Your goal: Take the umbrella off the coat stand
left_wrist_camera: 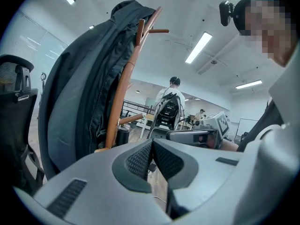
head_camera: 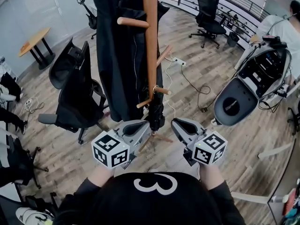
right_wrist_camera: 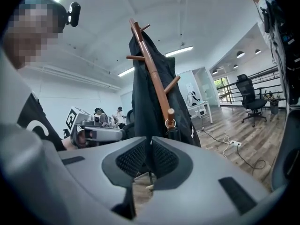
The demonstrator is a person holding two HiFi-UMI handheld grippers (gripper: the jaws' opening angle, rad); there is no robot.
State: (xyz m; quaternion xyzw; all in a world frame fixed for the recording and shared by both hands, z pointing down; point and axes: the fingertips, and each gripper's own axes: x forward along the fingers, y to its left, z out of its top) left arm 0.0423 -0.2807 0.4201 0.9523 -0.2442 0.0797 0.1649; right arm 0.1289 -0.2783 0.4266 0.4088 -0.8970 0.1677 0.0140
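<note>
A wooden coat stand (head_camera: 150, 41) rises just ahead of me with a black coat (head_camera: 117, 55) draped over its left side. From a low peg (head_camera: 161, 91) a folded black umbrella (head_camera: 156, 109) hangs by a loop; the right gripper view shows the umbrella (right_wrist_camera: 177, 134) under a metal ring on that peg. My left gripper (head_camera: 148, 124) sits just left of the umbrella's lower end, and my right gripper (head_camera: 175, 123) just right of it, neither touching. Both are shut with nothing between the pads, as seen on the left gripper (left_wrist_camera: 151, 146) and right gripper (right_wrist_camera: 150, 146).
A black office chair (head_camera: 75, 93) stands left of the stand and another (head_camera: 208, 15) at the back right. A white machine (head_camera: 253, 86) sits to the right. A power strip and cable (head_camera: 180, 62) lie on the wood floor behind the stand. A round table (head_camera: 33, 41) is far left.
</note>
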